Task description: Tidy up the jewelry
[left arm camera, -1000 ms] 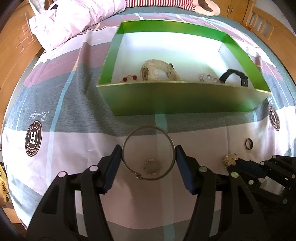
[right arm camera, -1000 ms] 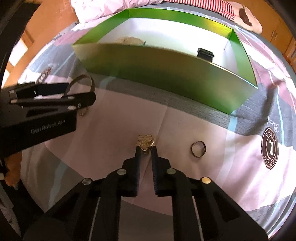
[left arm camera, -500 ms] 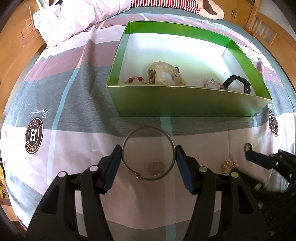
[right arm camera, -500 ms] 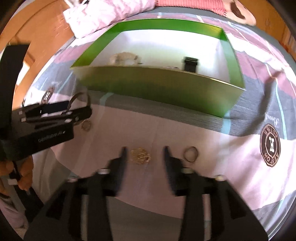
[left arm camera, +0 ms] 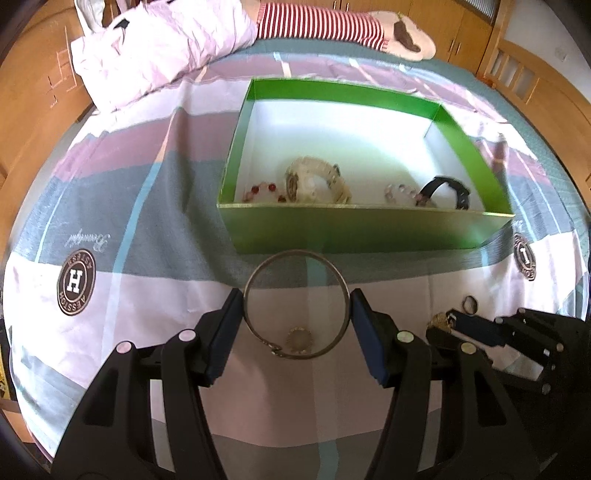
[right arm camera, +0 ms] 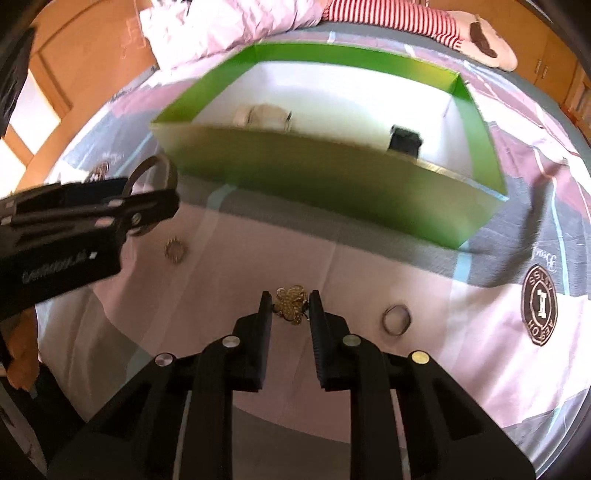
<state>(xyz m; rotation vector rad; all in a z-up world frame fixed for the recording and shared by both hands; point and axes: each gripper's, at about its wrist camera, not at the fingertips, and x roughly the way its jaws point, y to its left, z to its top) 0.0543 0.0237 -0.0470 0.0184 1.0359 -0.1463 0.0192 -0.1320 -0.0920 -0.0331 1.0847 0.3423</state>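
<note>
My left gripper (left arm camera: 297, 325) is shut on a silver bangle (left arm camera: 295, 304) and holds it above the bedsheet, short of the green box (left arm camera: 354, 229). A small gold ring-shaped piece (left arm camera: 299, 338) lies on the sheet below the bangle. The box holds a cream watch (left arm camera: 314, 181), red beads (left arm camera: 262, 190), pale beads (left arm camera: 399, 192) and a black watch (left arm camera: 447, 190). My right gripper (right arm camera: 290, 310) stands around a gold flower brooch (right arm camera: 291, 304) on the sheet, its jaws close on either side. A dark ring (right arm camera: 397, 319) lies to its right.
The bed carries a striped sheet with round logo prints (left arm camera: 75, 282). A pink quilt (left arm camera: 166, 40) and a striped pillow (left arm camera: 317, 26) lie behind the box. Wooden furniture (left arm camera: 33, 110) flanks the bed. The left gripper shows in the right wrist view (right arm camera: 92, 218).
My right gripper opened, drew back, then came forward again and narrowed around the gold brooch. My left gripper has risen with the bangle, so more of the box interior shows.
</note>
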